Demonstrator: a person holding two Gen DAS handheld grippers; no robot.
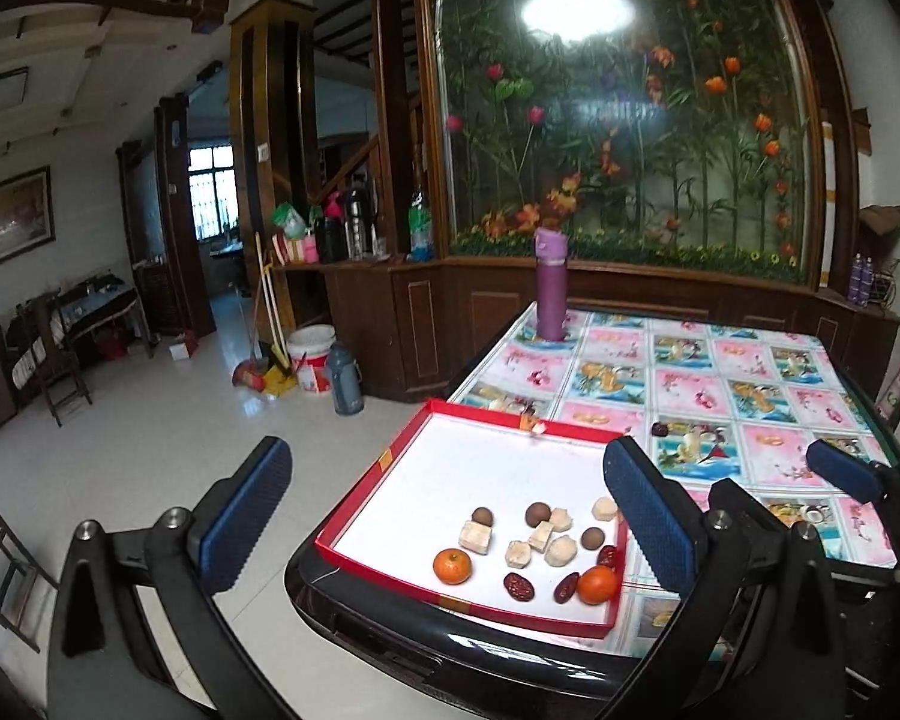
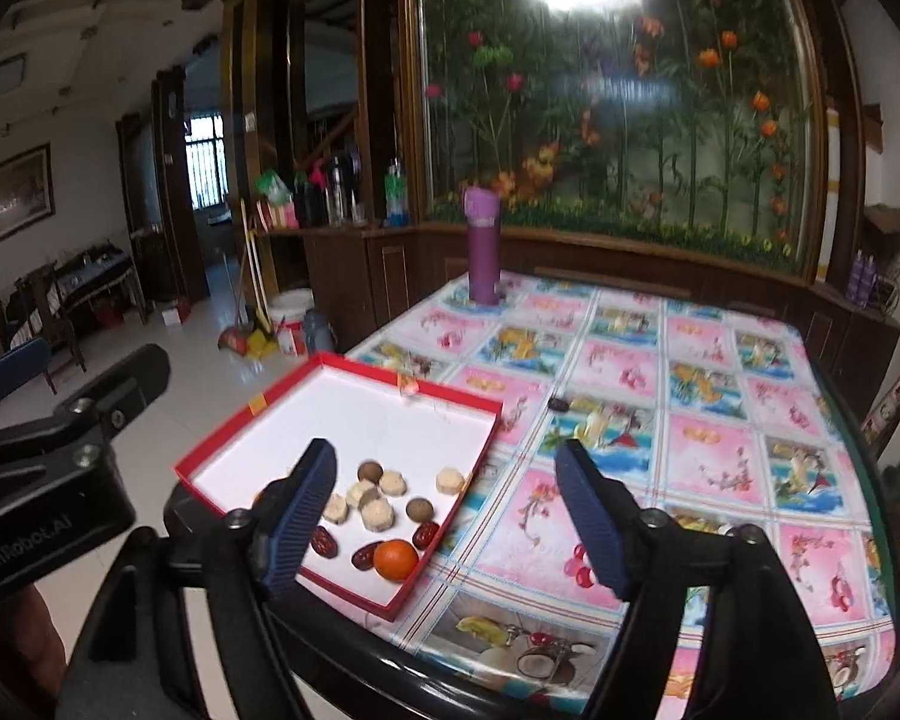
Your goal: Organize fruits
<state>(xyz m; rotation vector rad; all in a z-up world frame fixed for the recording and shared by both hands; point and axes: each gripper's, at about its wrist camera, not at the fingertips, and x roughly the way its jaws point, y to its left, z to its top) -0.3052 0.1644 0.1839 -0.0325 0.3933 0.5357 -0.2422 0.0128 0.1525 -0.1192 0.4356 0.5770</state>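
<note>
Your tray (image 1: 390, 468) holds two oranges: one (image 1: 452, 566) near its front rim, the other (image 1: 597, 584) at the front right corner. With them lie three red dates (image 1: 516, 586), three brown balls (image 1: 482, 516), and what look like six pale chunks (image 1: 474, 537), though blur in the right view makes that count unsure. Everything sits in the near half of the tray; the far half is bare white. One more dark piece (image 1: 659, 429), perhaps a date, lies on the table (image 1: 750, 396) well apart from the tray, out on the patterned cloth. A purple bottle (image 1: 550, 288) stands upright at the far edge. Your left gripper (image 1: 450, 516) hangs above the tray's near end with its jaws spread wide and nothing between them. Your right gripper (image 2: 444, 516) has its jaws apart too, empty, over the tray's right edge; its left finger (image 2: 300, 516) hides part of the fruit from that camera.
</note>
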